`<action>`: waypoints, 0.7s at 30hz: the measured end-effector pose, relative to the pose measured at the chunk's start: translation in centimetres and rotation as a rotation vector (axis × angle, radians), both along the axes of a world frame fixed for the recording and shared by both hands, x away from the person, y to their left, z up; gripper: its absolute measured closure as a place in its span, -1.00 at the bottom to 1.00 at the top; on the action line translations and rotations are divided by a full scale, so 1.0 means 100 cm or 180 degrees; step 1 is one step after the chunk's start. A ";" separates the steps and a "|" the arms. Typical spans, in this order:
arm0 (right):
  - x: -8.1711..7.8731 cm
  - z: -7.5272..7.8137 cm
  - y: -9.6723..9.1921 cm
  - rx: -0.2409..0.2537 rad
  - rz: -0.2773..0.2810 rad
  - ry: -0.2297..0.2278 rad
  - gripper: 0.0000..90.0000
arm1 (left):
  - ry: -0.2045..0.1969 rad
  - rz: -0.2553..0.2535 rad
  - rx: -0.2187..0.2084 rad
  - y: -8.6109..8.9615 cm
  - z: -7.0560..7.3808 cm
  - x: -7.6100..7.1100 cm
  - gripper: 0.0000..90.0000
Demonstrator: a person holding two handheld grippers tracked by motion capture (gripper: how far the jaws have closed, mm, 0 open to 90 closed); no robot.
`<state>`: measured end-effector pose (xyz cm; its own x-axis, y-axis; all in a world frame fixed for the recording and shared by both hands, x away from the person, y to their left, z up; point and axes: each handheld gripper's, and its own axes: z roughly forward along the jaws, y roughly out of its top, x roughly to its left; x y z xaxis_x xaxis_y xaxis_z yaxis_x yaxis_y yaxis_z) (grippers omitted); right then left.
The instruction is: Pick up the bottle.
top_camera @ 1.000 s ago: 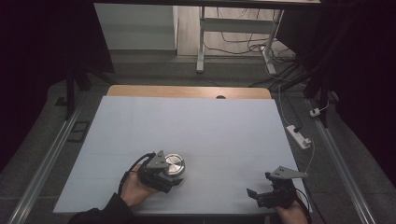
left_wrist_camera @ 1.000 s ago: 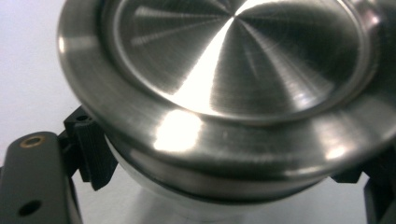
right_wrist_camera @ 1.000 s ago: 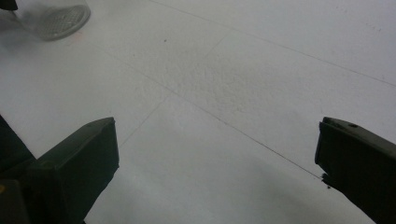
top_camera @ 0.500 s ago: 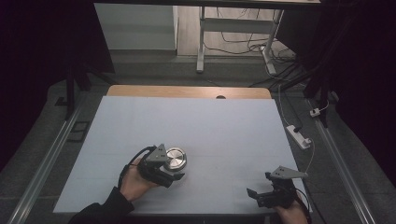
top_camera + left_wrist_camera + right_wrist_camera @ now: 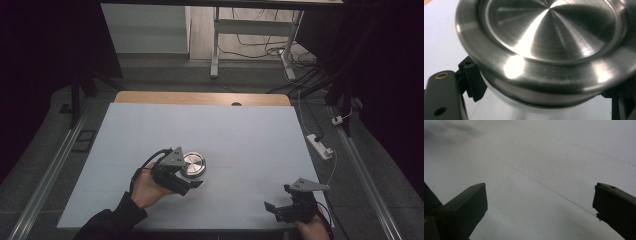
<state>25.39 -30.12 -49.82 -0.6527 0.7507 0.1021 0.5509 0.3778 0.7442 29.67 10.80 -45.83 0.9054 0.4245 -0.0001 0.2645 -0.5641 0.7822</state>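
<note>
Left gripper (image 5: 192,177) lifted steel container (image 5: 193,164) off table (image 5: 250,135) — unlabelled.

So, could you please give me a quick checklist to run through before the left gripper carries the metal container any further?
1. Left gripper shut on the round metal container: ok.
2. Container's lid seated evenly on its body: cannot tell.
3. Grip centred on the container: cannot tell, the container hides the jaws' ends in the left gripper view.
4. Right gripper open, apart from the container: ok.
5. White table ahead of the container bare: ok.
</note>
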 end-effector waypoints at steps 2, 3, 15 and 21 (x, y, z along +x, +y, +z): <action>0.000 0.000 0.000 0.0006 0.0002 -0.0002 -1.00 | -0.0005 -0.0002 -0.0008 -0.001 0.004 0.002 -0.65; 0.000 0.000 0.000 0.0011 -0.0002 -0.0004 -1.00 | -0.0001 -0.0003 -0.0019 -0.001 0.005 0.003 -0.65; 0.000 0.000 -0.001 0.0022 0.0006 -0.0011 -1.00 | -0.0002 -0.0109 -0.0084 -0.016 0.027 0.013 -0.65; 0.000 0.000 -0.001 0.0025 0.0007 -0.0015 -1.00 | -0.0026 -0.0146 -0.0140 -0.023 0.037 0.014 -0.65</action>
